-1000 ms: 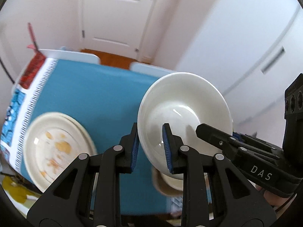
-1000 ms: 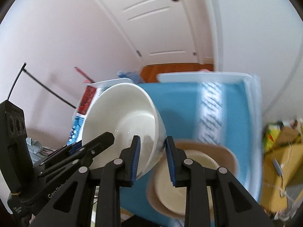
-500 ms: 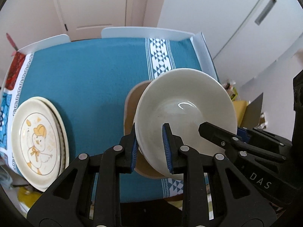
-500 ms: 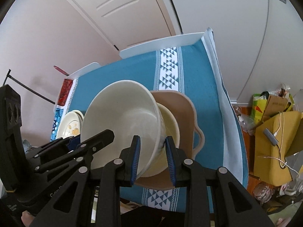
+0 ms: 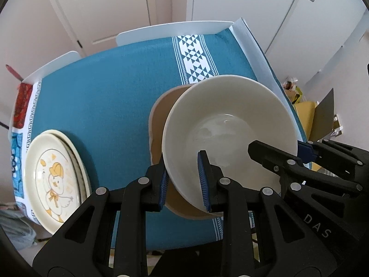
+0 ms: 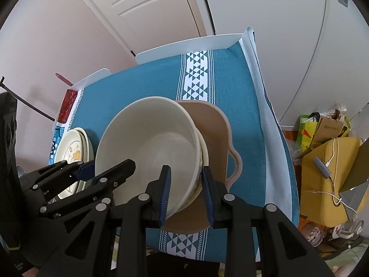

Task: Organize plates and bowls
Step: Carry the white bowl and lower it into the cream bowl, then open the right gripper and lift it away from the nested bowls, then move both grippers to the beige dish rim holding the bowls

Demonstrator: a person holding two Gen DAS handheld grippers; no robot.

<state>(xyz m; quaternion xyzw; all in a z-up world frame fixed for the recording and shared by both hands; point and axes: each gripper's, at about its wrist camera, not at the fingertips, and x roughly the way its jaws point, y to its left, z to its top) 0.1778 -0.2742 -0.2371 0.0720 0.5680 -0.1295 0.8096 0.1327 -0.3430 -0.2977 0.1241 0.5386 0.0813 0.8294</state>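
A large white bowl [image 5: 228, 124] [image 6: 152, 138] is held by both grippers. My left gripper [image 5: 183, 180] is shut on its left rim and my right gripper [image 6: 185, 192] is shut on its right rim. The bowl sits in or just above a cream bowl [image 6: 204, 154], which rests in a tan handled dish [image 6: 219, 129] [image 5: 159, 115] on the teal tablecloth [image 5: 110, 87]. A stack of cream plates, the top one with a duck picture [image 5: 52, 180] [image 6: 73, 147], lies at the table's left edge.
The table [image 6: 230, 80] has white raised edges at the back and right. A door and white cabinets stand behind. Yellow boxes, bags and cables [image 6: 327, 157] lie on the floor to the right.
Both grippers have carried the white bowl down over the tan dish and the cream bowl. The views tilted from the door down to the table.
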